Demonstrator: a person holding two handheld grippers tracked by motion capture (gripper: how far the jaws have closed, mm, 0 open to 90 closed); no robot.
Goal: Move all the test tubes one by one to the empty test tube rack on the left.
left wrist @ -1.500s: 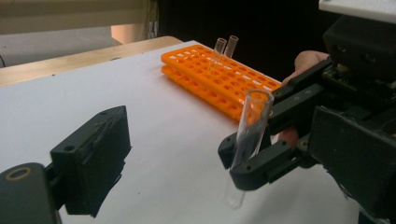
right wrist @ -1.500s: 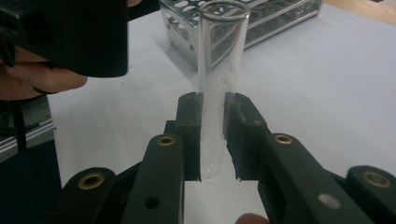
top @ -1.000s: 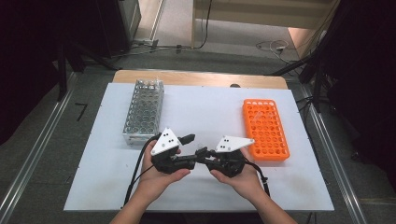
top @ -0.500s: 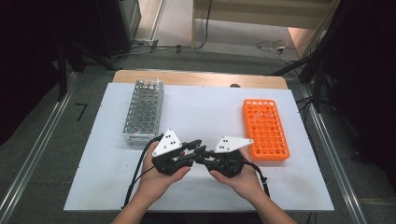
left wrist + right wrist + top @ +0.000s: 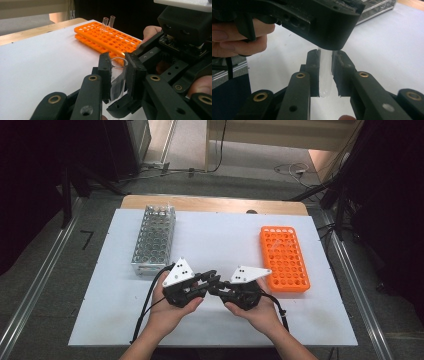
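Observation:
A clear test tube point(image 5: 117, 80) stands upright between my left gripper's point(image 5: 118, 60) jaws, open mouth up, and they are shut on it. In the right gripper view the tube's point(image 5: 325, 75) rounded lower end sits between my right gripper's point(image 5: 326, 53) jaws, which press on both its sides. Both grippers meet tip to tip at the table's front middle, the left gripper point(image 5: 211, 279) and the right gripper point(image 5: 217, 289). An orange tube rack point(image 5: 283, 257) lies to the right, a metal rack point(image 5: 156, 237) to the left.
Two clear tubes point(image 5: 107, 23) stand at the far end of the orange rack point(image 5: 110, 41). The metal rack point(image 5: 377, 6) holds several tubes. The white board point(image 5: 225, 235) covers the table; cables trail from both grippers toward the front edge.
The two grippers have drawn together at the front middle until their jaw tips overlap; a second ago a small gap lay between them.

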